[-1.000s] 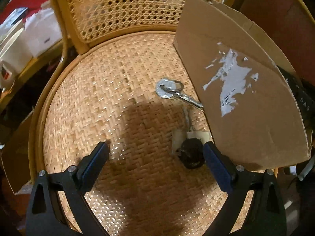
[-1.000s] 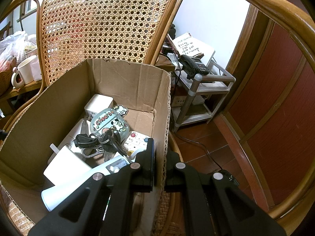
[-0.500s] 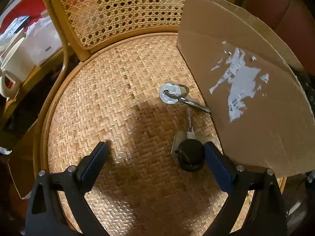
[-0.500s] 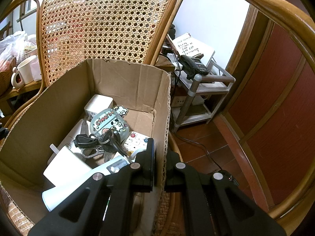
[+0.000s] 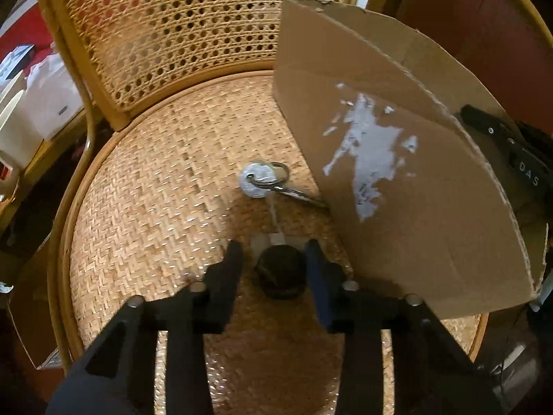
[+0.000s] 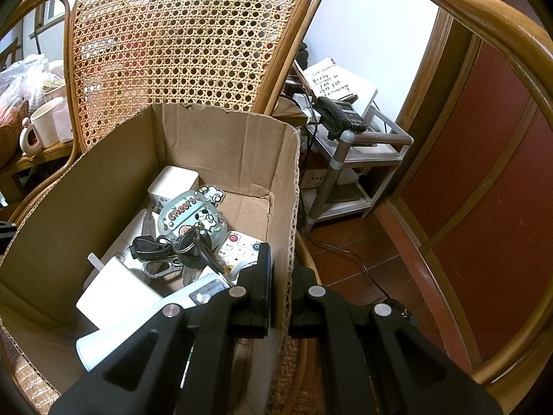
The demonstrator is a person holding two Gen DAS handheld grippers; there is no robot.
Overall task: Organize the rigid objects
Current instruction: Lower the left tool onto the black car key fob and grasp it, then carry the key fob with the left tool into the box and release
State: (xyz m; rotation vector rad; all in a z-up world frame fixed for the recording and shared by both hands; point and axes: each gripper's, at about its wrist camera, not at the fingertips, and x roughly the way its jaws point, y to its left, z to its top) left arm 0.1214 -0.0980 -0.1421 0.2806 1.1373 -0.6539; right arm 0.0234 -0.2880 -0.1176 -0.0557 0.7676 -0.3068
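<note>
A key with a round black head (image 5: 281, 271) lies on the woven seat of a rattan chair (image 5: 155, 207), linked to a key ring with a silver disc (image 5: 257, 181). My left gripper (image 5: 274, 259) straddles the black head with its jaws partly closed, a small gap on each side. A cardboard box (image 5: 397, 190) stands on the seat to the right. My right gripper (image 6: 280, 269) is shut on the box's right wall (image 6: 287, 190). Inside the box lie a bunch of keys (image 6: 179, 247), a "Cheers" tag (image 6: 191, 212), a remote (image 6: 242, 245) and white boxes (image 6: 114, 290).
The cane chair back (image 6: 179, 45) rises behind the box. A metal rack with a telephone (image 6: 340, 117) stands to the right on a wooden floor. A white mug (image 6: 43, 128) sits on a side table at the left. A wooden armrest (image 6: 484, 24) arches on the right.
My left gripper's jaws have closed in from wide open to either side of the black key head. The right gripper and the box have not moved.
</note>
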